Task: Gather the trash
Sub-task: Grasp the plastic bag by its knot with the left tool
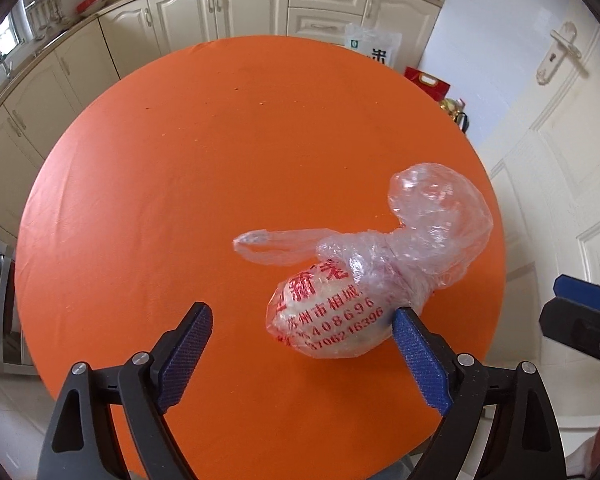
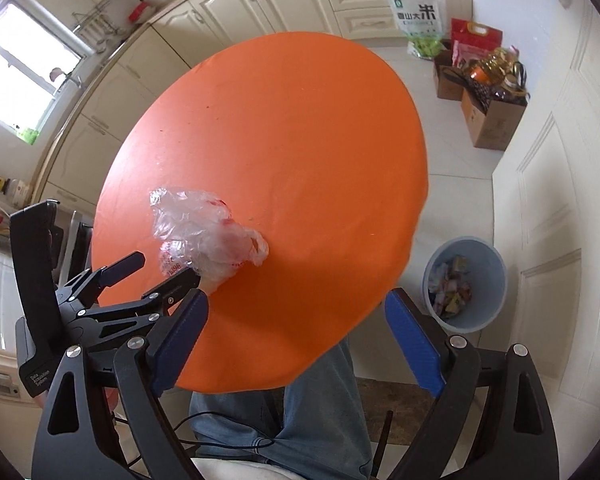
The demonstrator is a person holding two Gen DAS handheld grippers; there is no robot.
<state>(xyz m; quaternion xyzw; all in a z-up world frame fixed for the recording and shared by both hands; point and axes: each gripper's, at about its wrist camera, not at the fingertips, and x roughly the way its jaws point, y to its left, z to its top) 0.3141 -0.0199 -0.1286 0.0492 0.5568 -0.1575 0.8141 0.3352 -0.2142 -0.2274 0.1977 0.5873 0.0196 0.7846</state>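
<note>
On the round orange surface [image 1: 180, 200], near its edge: knotted clear plastic bag [image 1: 340, 304] with red Chinese print and digits "408696". Left gripper [image 1: 302, 356] jaws wide open, bag just beside one pad, ungripped. Right gripper [image 2: 296, 340] jaws open, empty. Pale blue bin [image 2: 496, 280] on floor holds wrappers.

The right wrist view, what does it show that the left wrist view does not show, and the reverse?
Only the right wrist view shows the blue trash bin on the floor beside the table, with wrappers inside, the person's jeans, and the window.

Only the left wrist view shows the red printing on the tied plastic bag clearly, and the door handle.

Both show the orange table, the plastic bag lying on it, the cream cabinets, and both tools open: left tool, right tool, neither holding anything.
</note>
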